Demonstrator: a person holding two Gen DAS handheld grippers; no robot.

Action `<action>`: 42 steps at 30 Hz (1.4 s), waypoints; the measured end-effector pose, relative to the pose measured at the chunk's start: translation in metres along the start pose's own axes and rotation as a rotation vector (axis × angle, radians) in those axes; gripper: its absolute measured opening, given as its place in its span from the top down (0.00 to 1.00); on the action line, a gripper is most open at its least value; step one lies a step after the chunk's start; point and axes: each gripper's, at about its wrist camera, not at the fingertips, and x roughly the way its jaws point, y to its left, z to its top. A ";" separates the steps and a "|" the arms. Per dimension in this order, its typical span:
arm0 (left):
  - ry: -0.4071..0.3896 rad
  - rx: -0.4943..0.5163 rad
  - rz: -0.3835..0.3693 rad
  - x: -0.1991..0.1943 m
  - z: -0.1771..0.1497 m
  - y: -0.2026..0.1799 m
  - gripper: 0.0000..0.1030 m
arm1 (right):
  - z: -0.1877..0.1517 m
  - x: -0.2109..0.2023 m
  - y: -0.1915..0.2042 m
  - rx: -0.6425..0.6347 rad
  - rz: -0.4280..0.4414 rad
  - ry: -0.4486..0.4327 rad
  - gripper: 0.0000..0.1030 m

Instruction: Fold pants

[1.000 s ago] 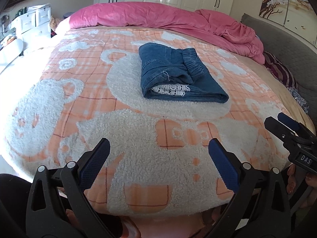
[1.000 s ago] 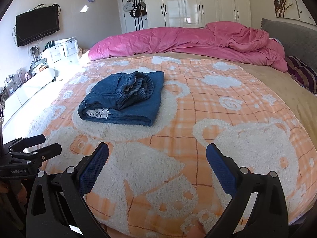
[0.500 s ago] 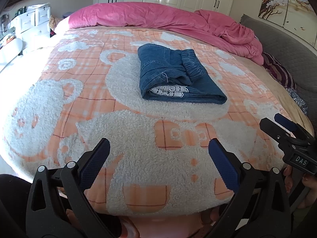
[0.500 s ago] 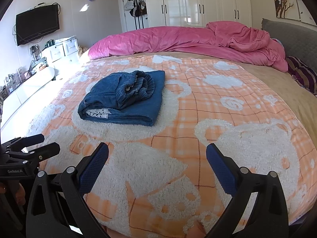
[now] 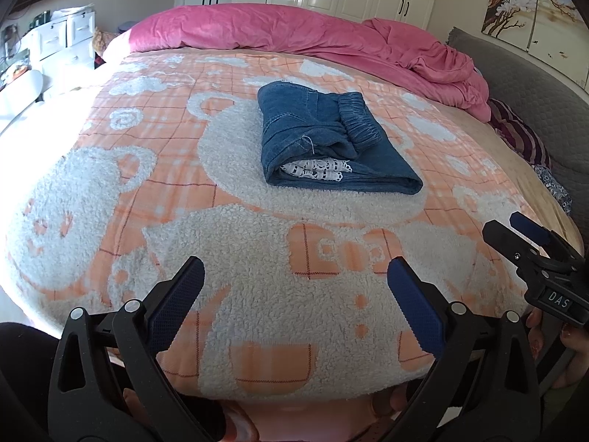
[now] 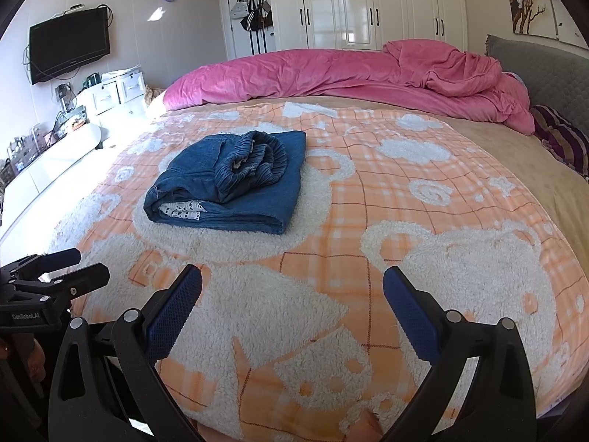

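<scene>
You have one folded pair of jeans (image 5: pixel 331 140) lying ahead of your fingers, and two grippers, the left gripper (image 5: pixel 294 291) and the right gripper (image 6: pixel 292 294), each spread wide with two blue pads. Beyond the jeans lies one pink duvet (image 6: pixel 349 73), on one orange blanket (image 5: pixel 228 258).

Both my views are bright with daylight pouring in from my left. It washes the left edge of the fluffy orange-and-white checked blanket (image 5: pixel 110 169) to near white, and the low white cabinet (image 6: pixel 55 158) glares too. The glossy white wardrobe doors (image 6: pixel 353 7) carry window reflections. The folded blue denim pants (image 5: pixel 327 143) look sharp and throw only a soft shadow. Fisheye distortion bulges the bed into a dome, and black vignetting fills the corners. I see no motion blur.
</scene>
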 end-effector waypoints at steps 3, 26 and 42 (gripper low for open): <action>-0.001 0.000 0.001 0.000 0.000 0.000 0.09 | 0.000 0.000 0.000 0.001 -0.002 -0.002 0.05; 0.001 -0.003 0.009 0.000 -0.001 0.000 0.09 | 0.000 0.001 0.000 -0.002 -0.010 0.000 0.04; 0.007 -0.010 0.016 0.000 0.001 0.000 0.09 | -0.001 0.001 0.000 -0.002 -0.008 0.003 0.04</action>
